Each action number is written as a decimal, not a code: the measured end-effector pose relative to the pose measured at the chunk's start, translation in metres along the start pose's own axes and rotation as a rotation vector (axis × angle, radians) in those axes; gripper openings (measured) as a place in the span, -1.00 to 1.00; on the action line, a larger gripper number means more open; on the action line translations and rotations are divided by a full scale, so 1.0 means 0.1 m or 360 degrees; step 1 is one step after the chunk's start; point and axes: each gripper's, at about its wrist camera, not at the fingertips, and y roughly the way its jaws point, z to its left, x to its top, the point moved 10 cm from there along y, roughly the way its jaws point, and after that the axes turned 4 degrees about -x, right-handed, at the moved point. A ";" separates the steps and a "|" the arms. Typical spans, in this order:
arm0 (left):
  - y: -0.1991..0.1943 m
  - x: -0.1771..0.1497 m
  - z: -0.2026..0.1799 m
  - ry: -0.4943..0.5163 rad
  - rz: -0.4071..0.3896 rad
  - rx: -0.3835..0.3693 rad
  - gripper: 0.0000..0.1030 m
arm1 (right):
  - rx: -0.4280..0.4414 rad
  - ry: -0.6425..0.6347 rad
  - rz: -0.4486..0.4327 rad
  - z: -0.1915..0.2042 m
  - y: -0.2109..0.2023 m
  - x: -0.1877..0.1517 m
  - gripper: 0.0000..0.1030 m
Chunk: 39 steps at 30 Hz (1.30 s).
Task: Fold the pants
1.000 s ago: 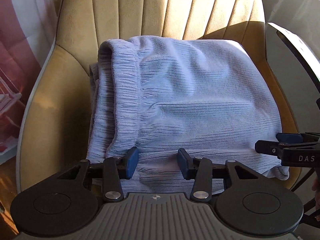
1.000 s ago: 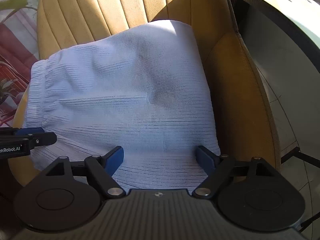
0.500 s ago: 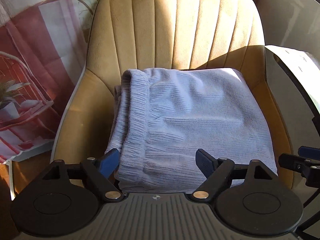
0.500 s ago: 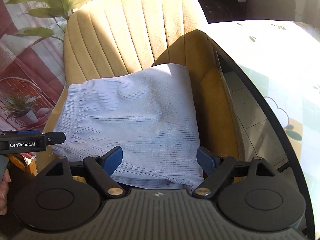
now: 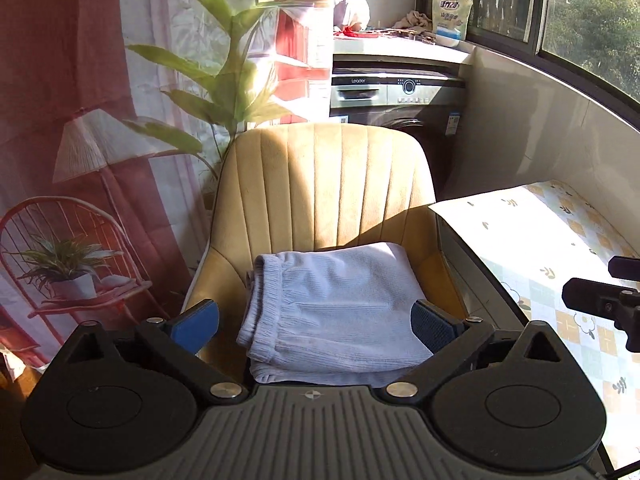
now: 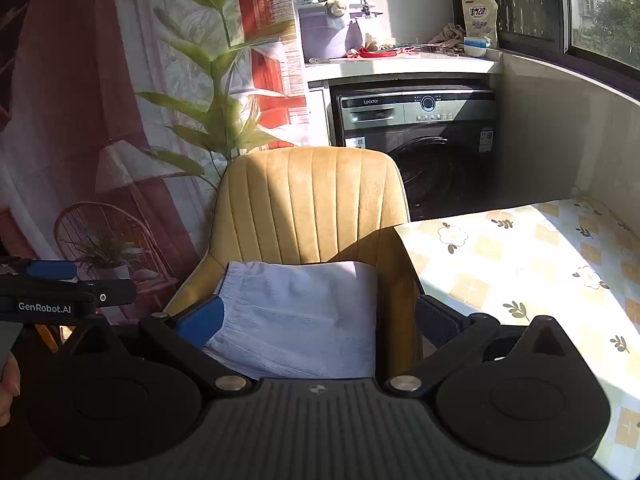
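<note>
While the folded pants point(image 5: 332, 304) lie on the chair point(image 5: 324, 184) seat, left tongs point(image 5: 314, 322) and right tongs point(image 6: 320, 320) are opening, nothing between them; overhanging front layers might slide and unfold

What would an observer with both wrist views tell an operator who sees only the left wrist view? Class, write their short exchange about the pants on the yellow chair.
Operator: I see only a sliver of the right gripper. Is it holding the pants?
Observer: No. The right gripper has its fingers opening wide with nothing gripped; the pants lie folded on the chair seat beyond.
Operator: Is any part of the person visible?
Observer: Yes. In the right wrist view a hand shows at the left edge, below the left gripper, whose fingers are opening too.
</note>
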 end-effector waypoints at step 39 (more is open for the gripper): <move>-1.33 -0.44 0.13 0.0045 -0.0284 -0.0056 1.00 | -0.0245 0.0205 -0.0148 0.66 -1.08 -0.34 1.00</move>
